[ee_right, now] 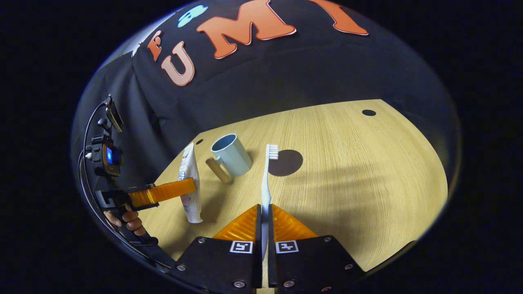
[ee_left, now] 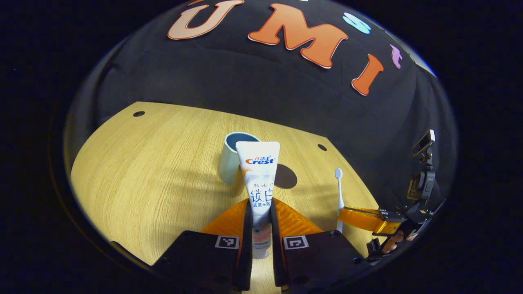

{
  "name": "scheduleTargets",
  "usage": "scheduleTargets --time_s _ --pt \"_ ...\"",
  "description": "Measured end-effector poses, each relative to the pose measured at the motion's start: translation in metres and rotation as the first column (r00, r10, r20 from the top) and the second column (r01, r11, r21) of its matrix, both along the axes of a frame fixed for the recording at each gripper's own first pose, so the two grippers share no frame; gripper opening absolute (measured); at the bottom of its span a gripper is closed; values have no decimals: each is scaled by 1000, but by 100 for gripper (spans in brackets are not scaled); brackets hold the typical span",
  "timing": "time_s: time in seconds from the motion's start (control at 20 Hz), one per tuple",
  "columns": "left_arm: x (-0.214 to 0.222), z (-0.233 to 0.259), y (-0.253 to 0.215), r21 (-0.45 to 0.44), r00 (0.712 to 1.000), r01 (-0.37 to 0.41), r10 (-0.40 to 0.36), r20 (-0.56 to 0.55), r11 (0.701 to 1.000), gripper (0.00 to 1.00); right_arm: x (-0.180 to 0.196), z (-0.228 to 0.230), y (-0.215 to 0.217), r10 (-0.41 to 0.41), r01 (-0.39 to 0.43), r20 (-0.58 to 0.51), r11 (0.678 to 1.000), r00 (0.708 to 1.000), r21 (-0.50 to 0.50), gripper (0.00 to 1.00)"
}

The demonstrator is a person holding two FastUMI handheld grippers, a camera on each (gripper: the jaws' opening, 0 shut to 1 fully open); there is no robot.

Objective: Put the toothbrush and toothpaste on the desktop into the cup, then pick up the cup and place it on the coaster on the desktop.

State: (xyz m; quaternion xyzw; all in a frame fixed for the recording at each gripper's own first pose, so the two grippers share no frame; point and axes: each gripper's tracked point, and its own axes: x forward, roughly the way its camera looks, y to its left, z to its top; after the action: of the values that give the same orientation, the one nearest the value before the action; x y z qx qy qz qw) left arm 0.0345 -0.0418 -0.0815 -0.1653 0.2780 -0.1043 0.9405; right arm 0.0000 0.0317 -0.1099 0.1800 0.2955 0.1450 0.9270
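In the left gripper view my left gripper (ee_left: pixel 260 204) is shut on a white toothpaste tube (ee_left: pixel 260 175), held upright above the wooden desktop (ee_left: pixel 143 179). Just behind the tube stands the pale blue cup (ee_left: pixel 229 161), with the dark round coaster (ee_left: pixel 284 176) to its right. In the right gripper view my right gripper (ee_right: pixel 264 209) is shut on a white toothbrush (ee_right: pixel 267 171), bristles up and pointing forward. The cup (ee_right: pixel 231 155), with its wooden handle (ee_right: pixel 217 170), stands ahead to the left, and the coaster (ee_right: pixel 286 162) lies beyond the brush head.
Each gripper appears in the other's view: the right one with the toothbrush (ee_left: pixel 363 218) at right, the left one with the tube (ee_right: pixel 163 192) at left, a hand (ee_right: pixel 124 220) below it. Small dark holes (ee_right: pixel 368 112) dot the desktop. Black cloth wall behind.
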Motion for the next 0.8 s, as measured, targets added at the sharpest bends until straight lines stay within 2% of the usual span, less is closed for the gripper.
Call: scheduleTargets --time_s 0.45,0.8 --pt "34 56 18 12 983 -78 75 170 997 25 20 37 -10 -51 42 169 997 984 59 6" --pt "70 94 21 -25 944 -97 100 315 995 25 28 75 -17 -58 40 338 997 939 60 6"
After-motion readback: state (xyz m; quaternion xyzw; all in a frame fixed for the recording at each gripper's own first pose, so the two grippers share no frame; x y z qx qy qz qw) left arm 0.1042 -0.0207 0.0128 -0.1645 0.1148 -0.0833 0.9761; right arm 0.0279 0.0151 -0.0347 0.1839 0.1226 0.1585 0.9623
